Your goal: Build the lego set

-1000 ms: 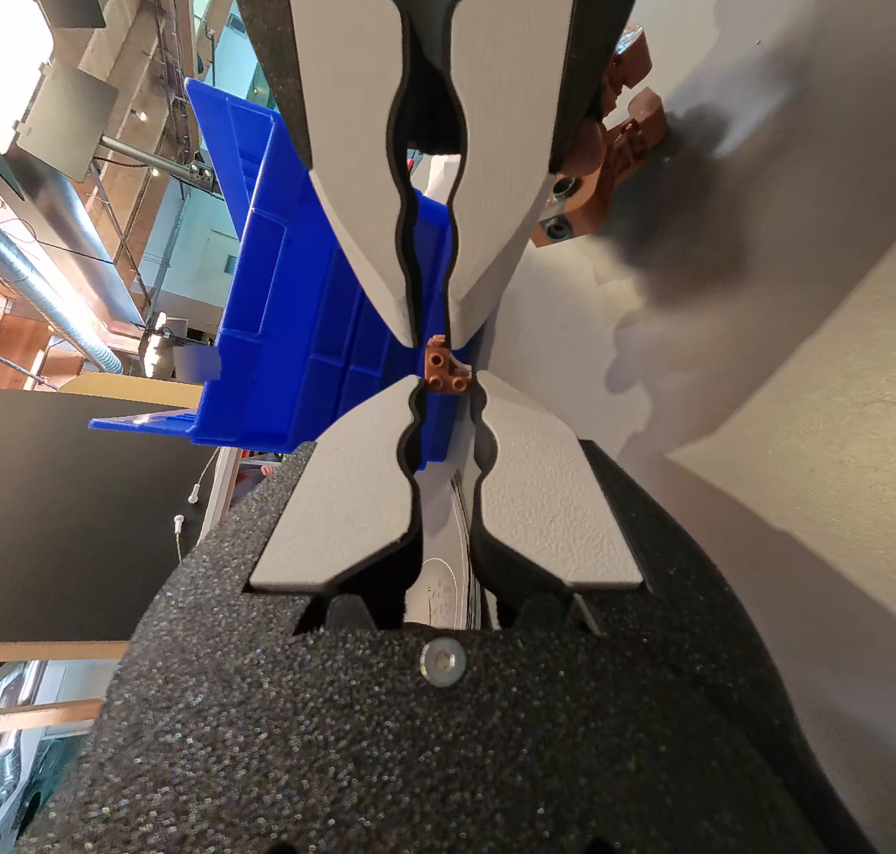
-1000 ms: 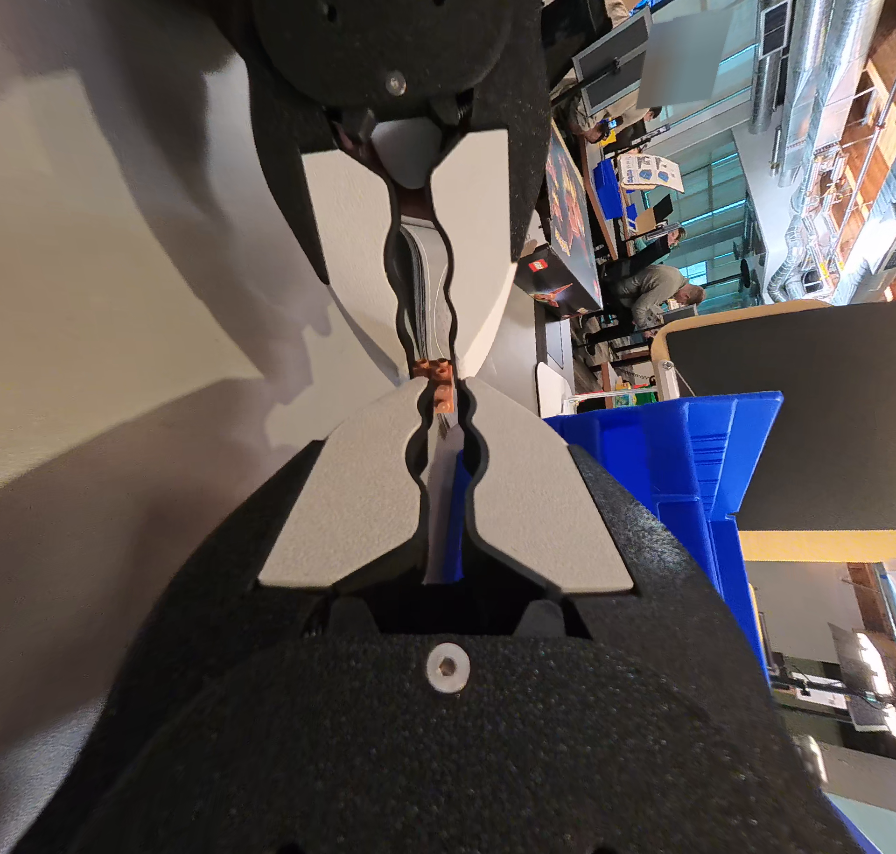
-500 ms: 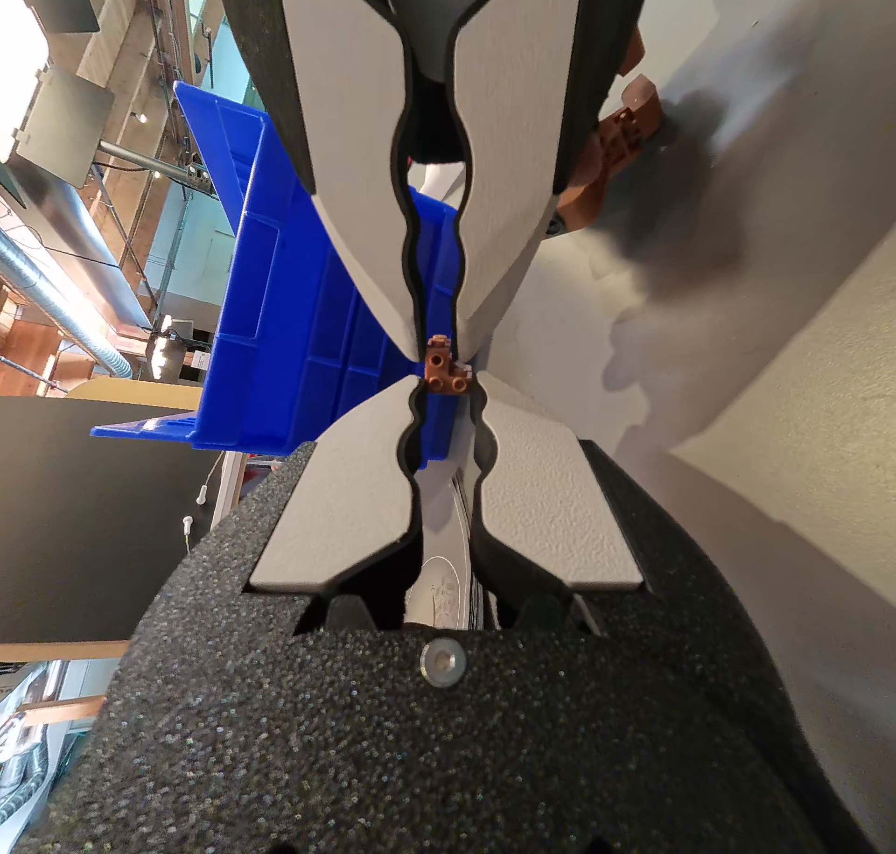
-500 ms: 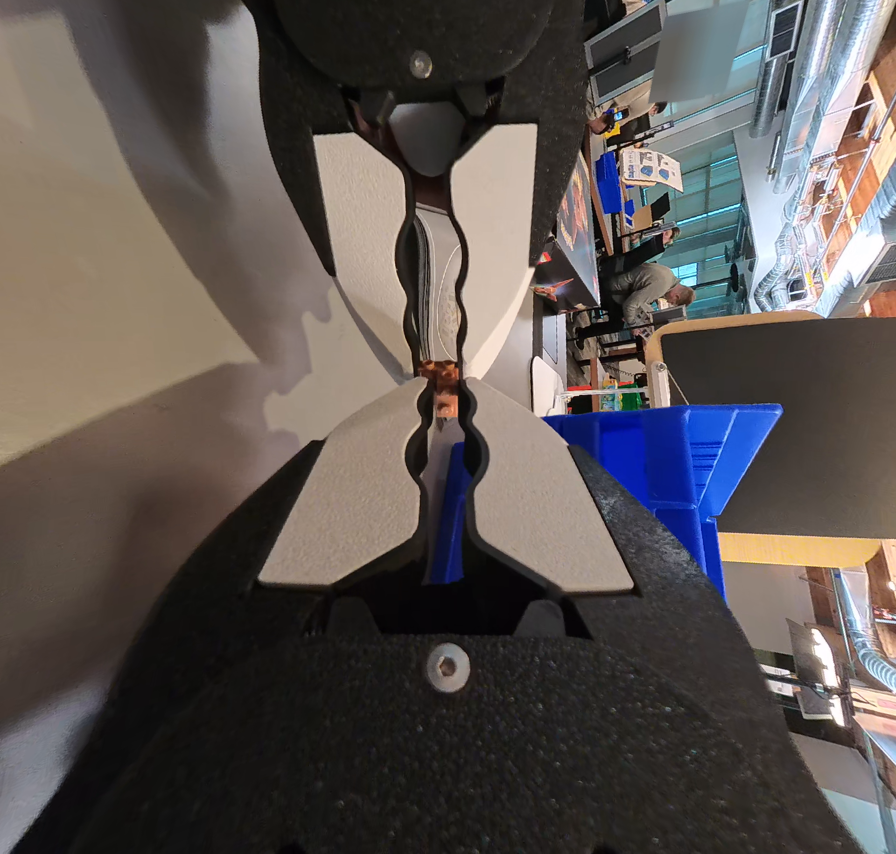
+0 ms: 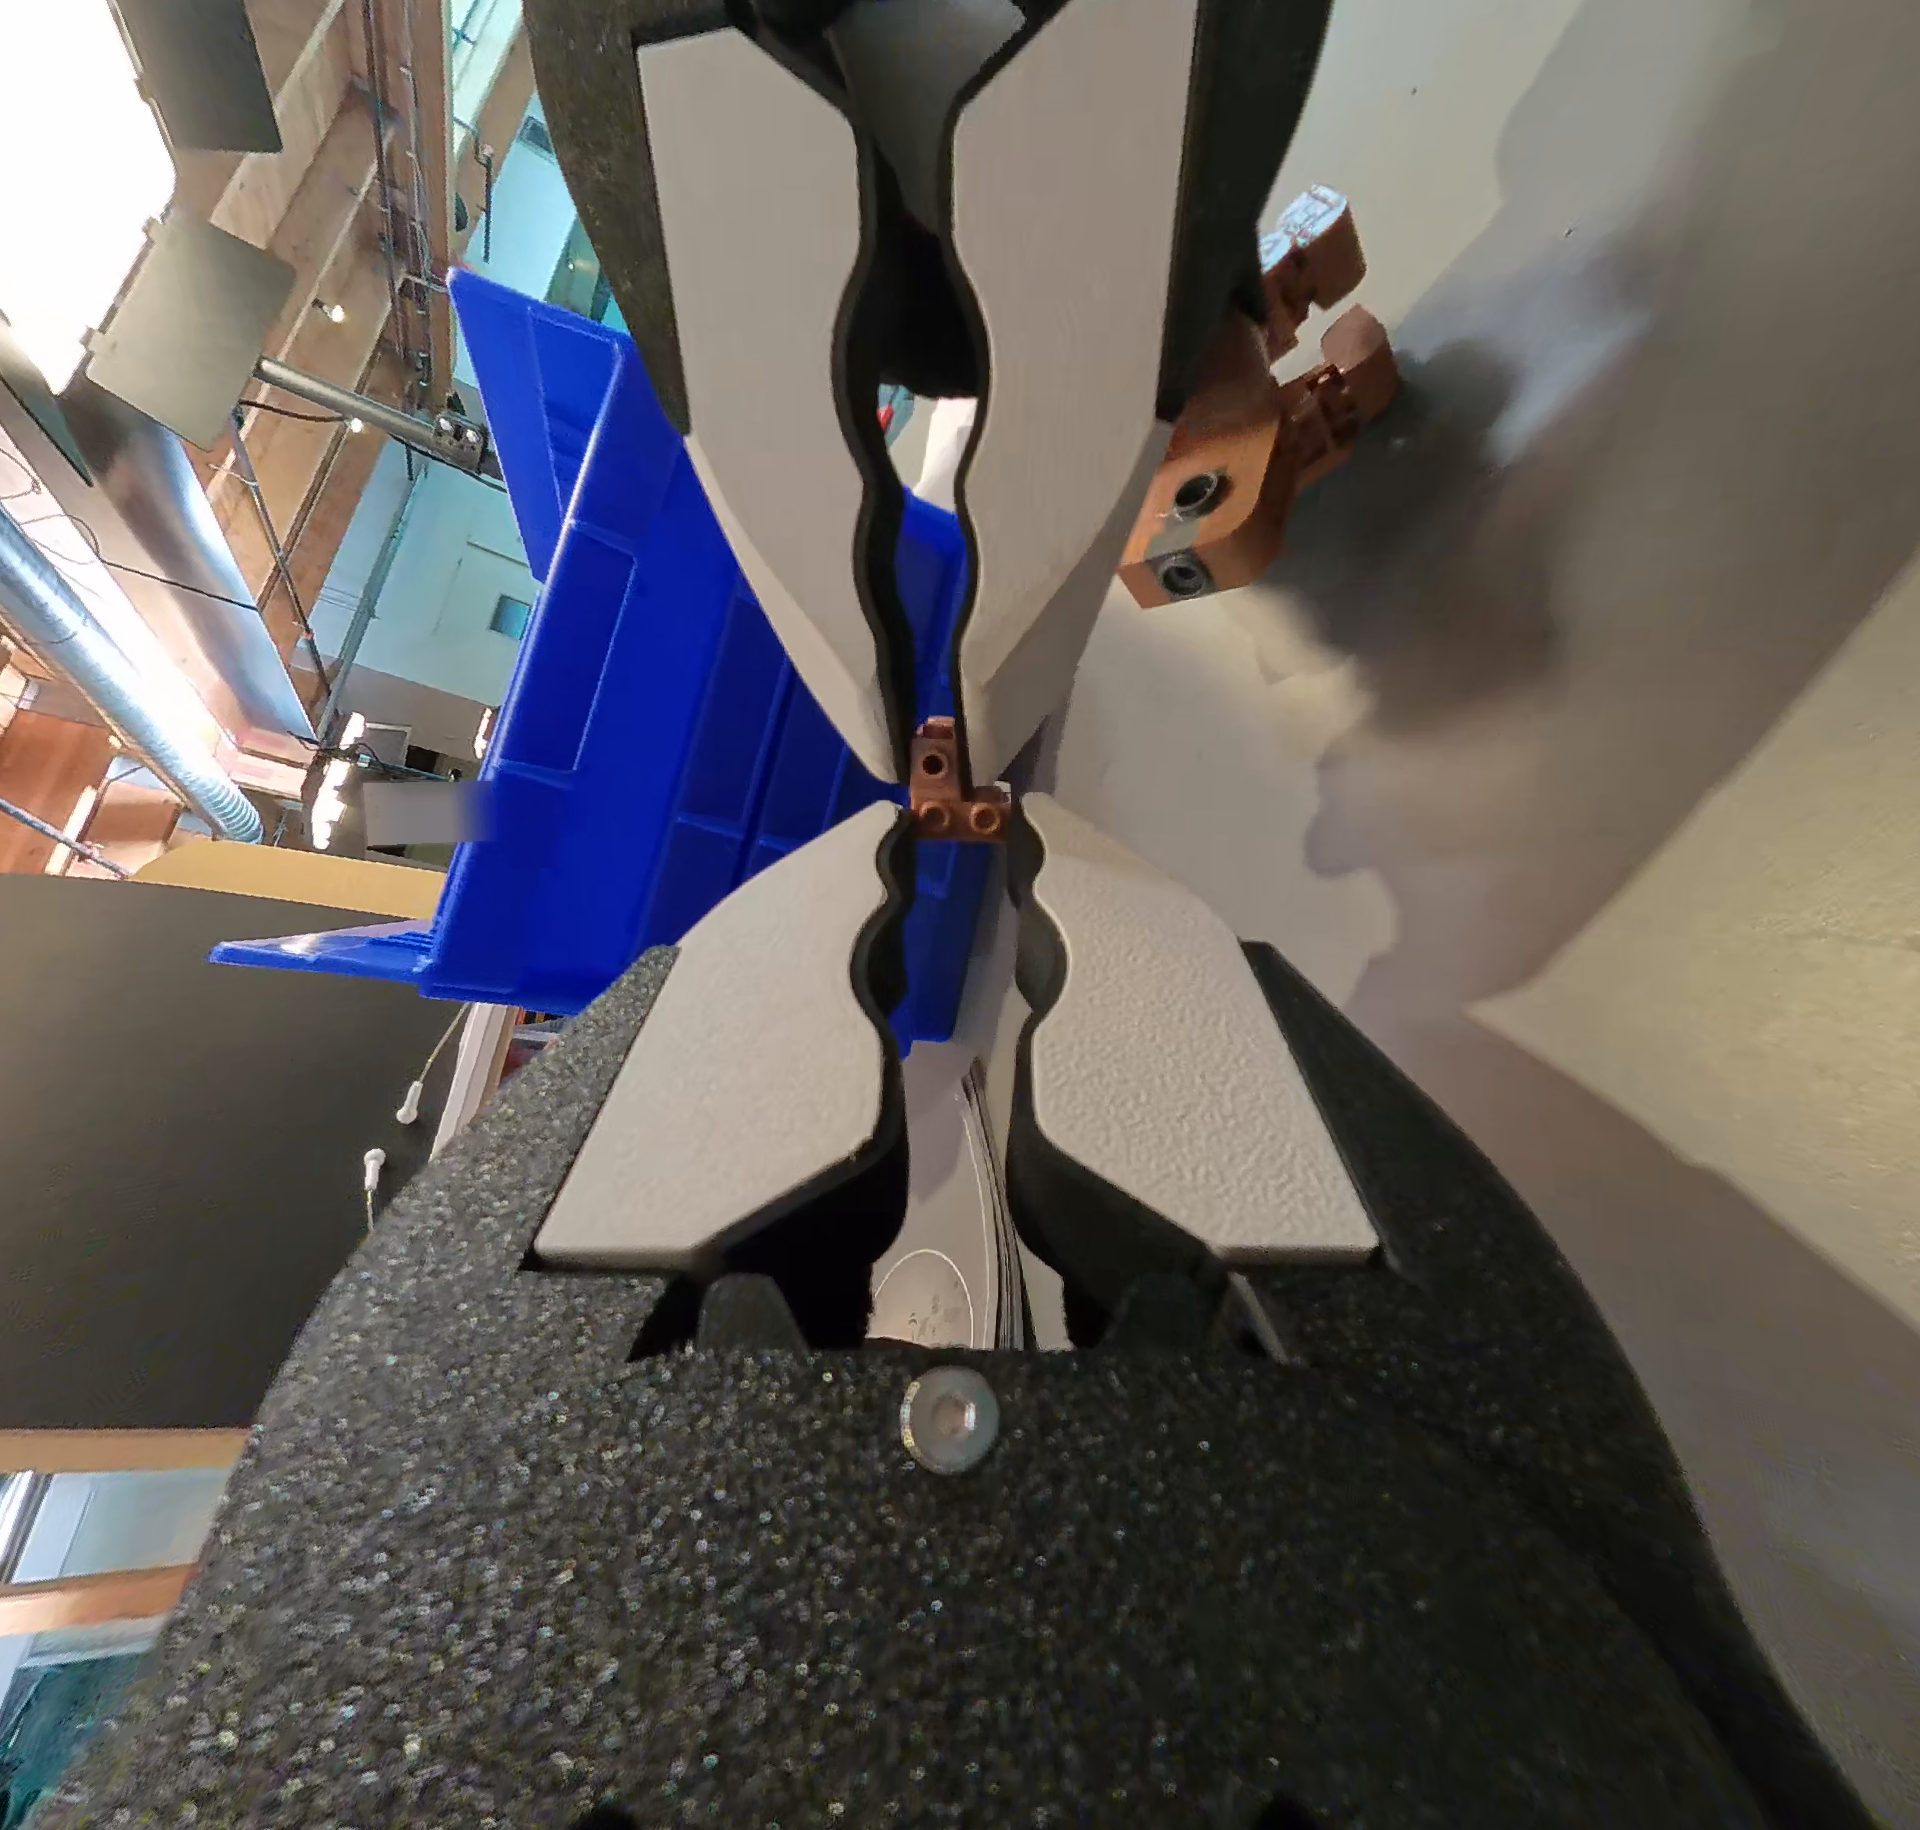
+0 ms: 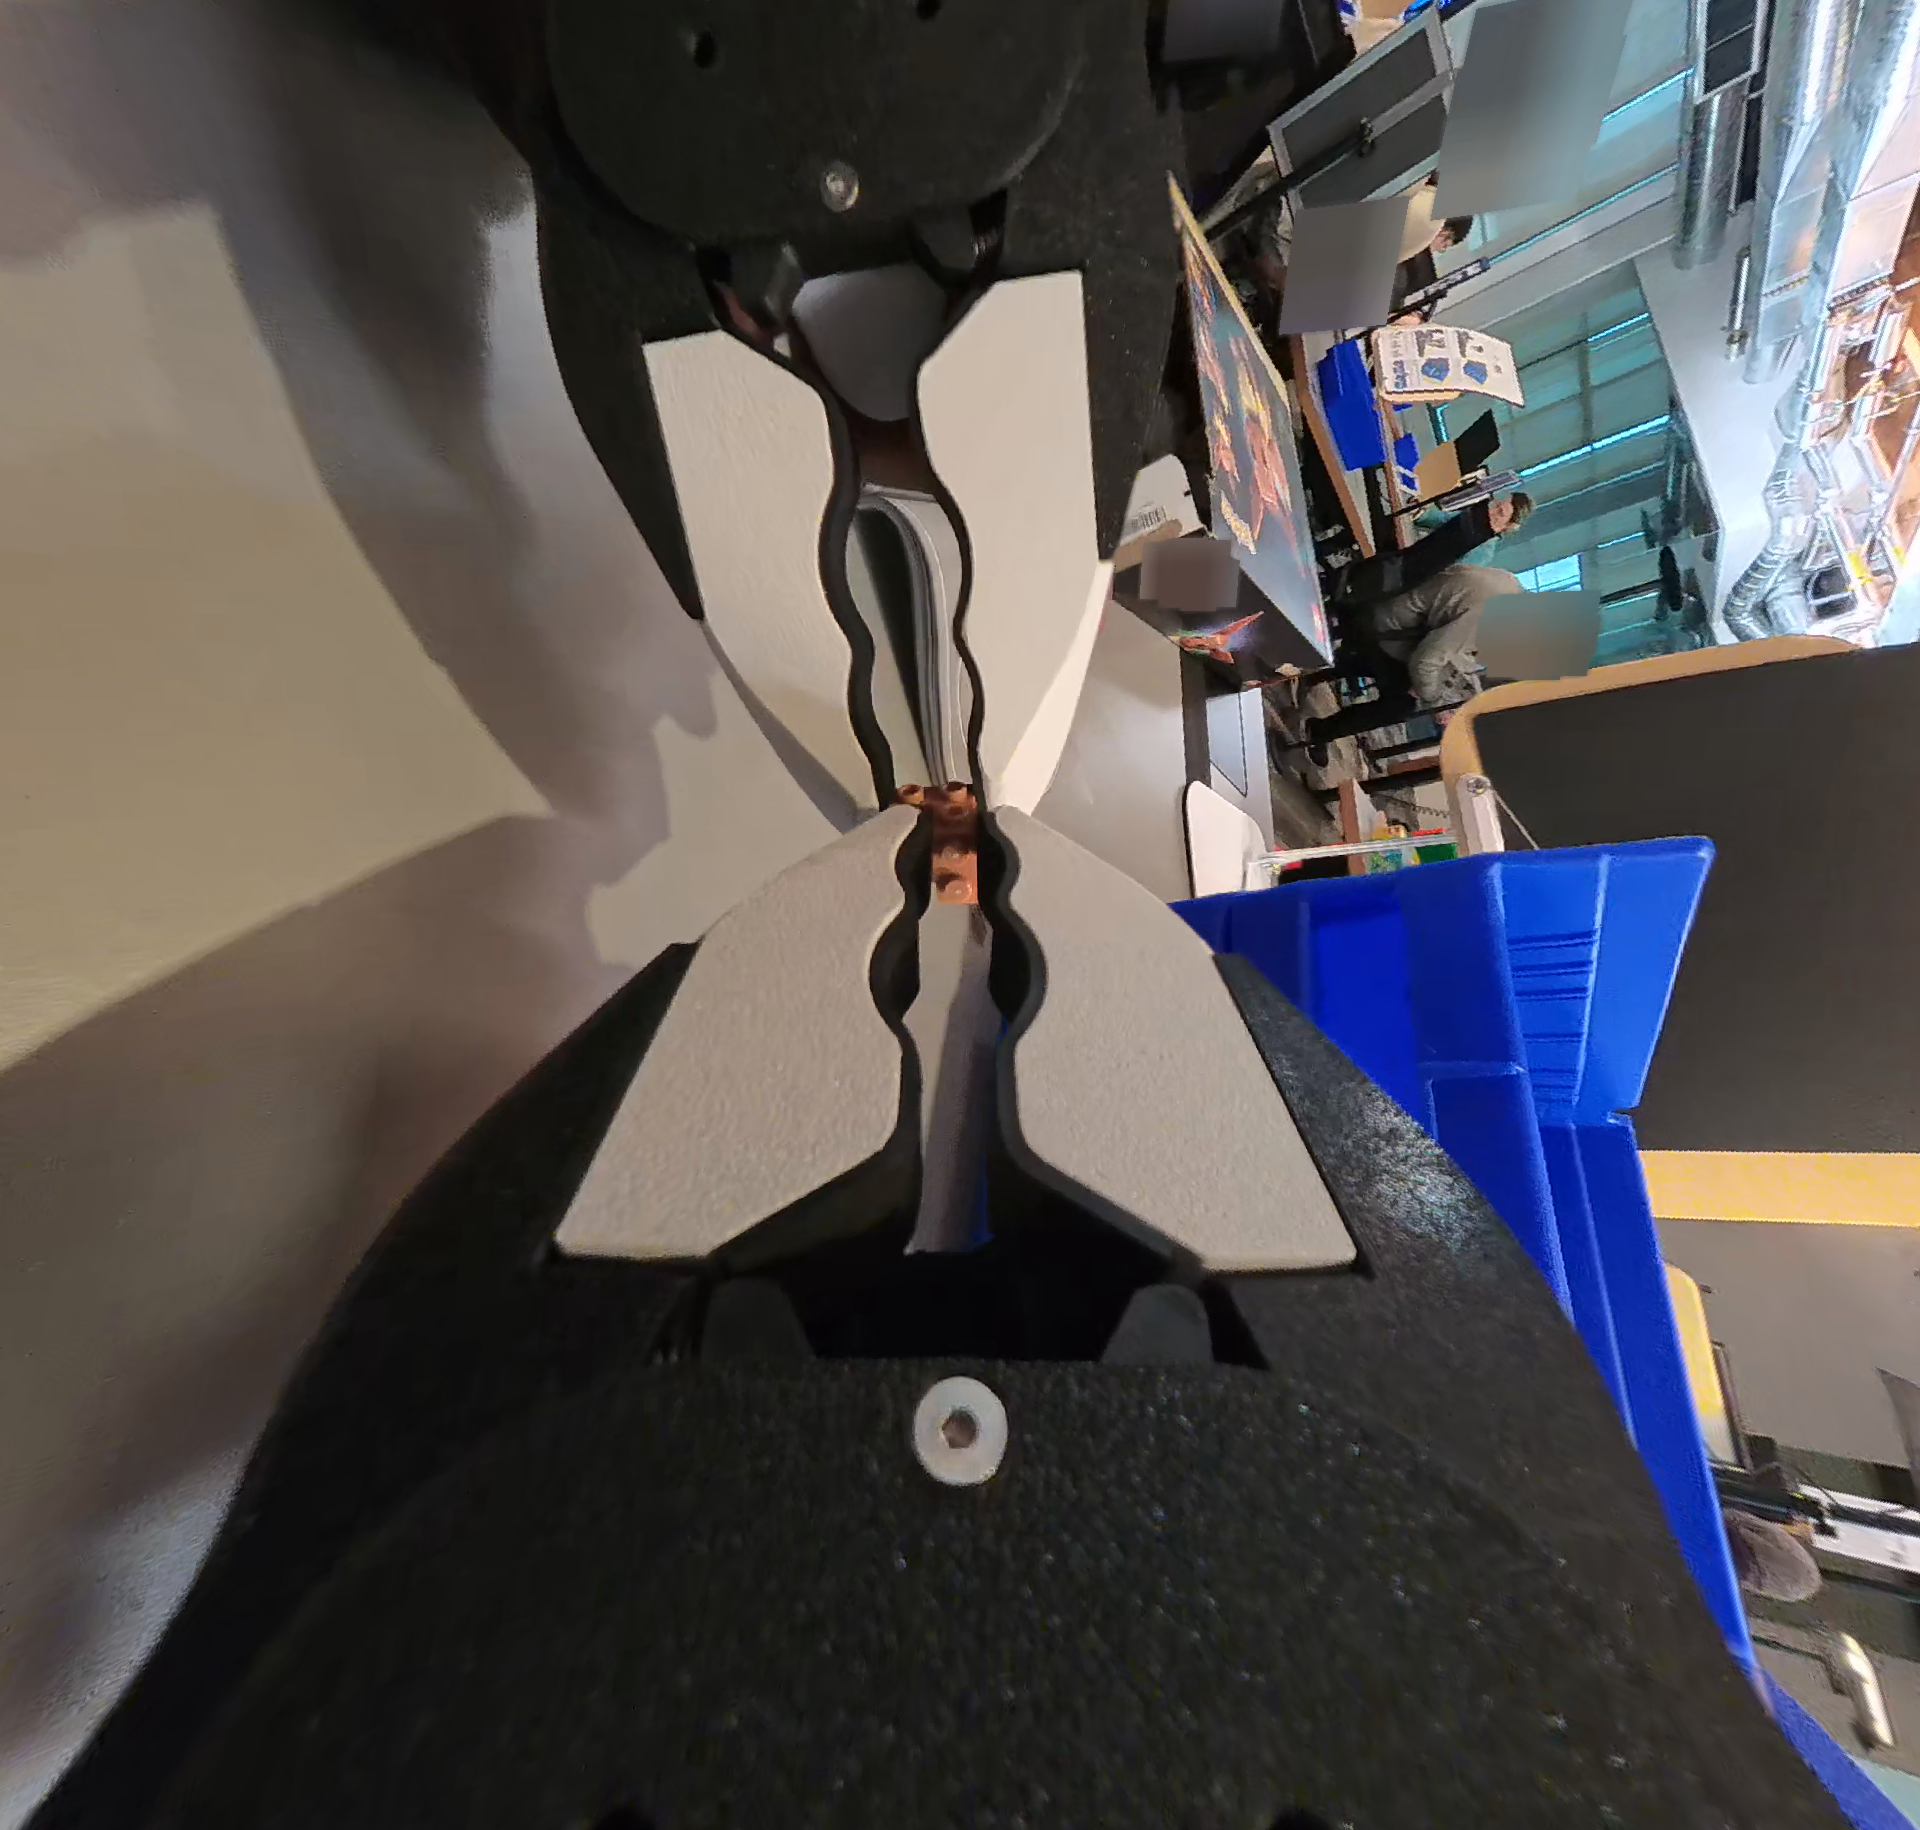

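A: What are the two grippers doing?

B: They are meeting tip to tip above the pale counter (image 5: 1714,845). The left gripper (image 5: 951,819) is pinching a small brown brick (image 5: 961,816) at the very ends of its jaws, with the two side holes of the brick facing the camera. The right gripper (image 6: 940,850) is pinching a second small brown brick (image 6: 954,861) the same way, so both pairs of jaws are closed on a piece.

A: Are the two bricks touching?

B: In the left wrist view the upper brick (image 5: 938,760), caught in the right gripper, is sitting right against the top of the lower one, forming an L. Whether they are fully pressed together, I cannot tell.

A: Where is all this relative to the blue bin?

B: The blue bin (image 5: 644,689) is standing just behind the joined bricks, with its ribbed wall filling the background. In the right wrist view the same bin (image 6: 1538,1001) is lying beside the right gripper.

A: Anything else near the bin?

B: A larger brown assembly (image 5: 1247,471) is resting on the counter on the far side of the right gripper from the bin, partly hidden by the gripper body. A stack of paper (image 6: 914,627) is showing through the gap between the left gripper's jaws. Farther beyond the bin, a person (image 6: 1455,596) is sitting at another desk.
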Demonstrator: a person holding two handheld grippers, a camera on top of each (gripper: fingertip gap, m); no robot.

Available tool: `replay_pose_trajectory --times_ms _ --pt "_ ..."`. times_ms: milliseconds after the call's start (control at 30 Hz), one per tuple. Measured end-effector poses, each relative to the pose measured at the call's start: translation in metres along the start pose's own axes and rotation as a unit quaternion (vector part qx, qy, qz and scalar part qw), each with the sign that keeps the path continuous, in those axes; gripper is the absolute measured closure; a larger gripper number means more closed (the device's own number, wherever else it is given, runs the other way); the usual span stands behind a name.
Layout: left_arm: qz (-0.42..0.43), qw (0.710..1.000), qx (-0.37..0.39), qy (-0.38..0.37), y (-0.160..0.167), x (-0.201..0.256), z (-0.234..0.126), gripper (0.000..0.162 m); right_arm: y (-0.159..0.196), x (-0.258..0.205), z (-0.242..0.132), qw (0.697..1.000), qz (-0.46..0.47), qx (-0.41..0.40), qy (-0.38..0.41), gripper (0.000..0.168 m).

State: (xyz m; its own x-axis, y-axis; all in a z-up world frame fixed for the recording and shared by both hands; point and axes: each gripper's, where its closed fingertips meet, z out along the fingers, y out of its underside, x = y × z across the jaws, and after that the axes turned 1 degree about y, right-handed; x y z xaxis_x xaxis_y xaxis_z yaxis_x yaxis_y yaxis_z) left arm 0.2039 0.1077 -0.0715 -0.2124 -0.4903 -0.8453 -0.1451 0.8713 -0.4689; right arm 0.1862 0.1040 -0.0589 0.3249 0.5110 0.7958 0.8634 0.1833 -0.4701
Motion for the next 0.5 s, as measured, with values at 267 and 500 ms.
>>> replay_pose_trajectory --times_ms 267,500 --pt "-0.007 0.999 -0.034 0.001 0.011 -0.002 0.001 0.146 -0.009 0.004 -0.011 0.999 -0.007 0.035 0.004 0.160" --pt "-0.090 0.996 -0.017 -0.013 0.024 -0.023 -0.005 0.146 -0.039 0.054 -0.082 0.970 0.092 0.214 0.076 0.160"
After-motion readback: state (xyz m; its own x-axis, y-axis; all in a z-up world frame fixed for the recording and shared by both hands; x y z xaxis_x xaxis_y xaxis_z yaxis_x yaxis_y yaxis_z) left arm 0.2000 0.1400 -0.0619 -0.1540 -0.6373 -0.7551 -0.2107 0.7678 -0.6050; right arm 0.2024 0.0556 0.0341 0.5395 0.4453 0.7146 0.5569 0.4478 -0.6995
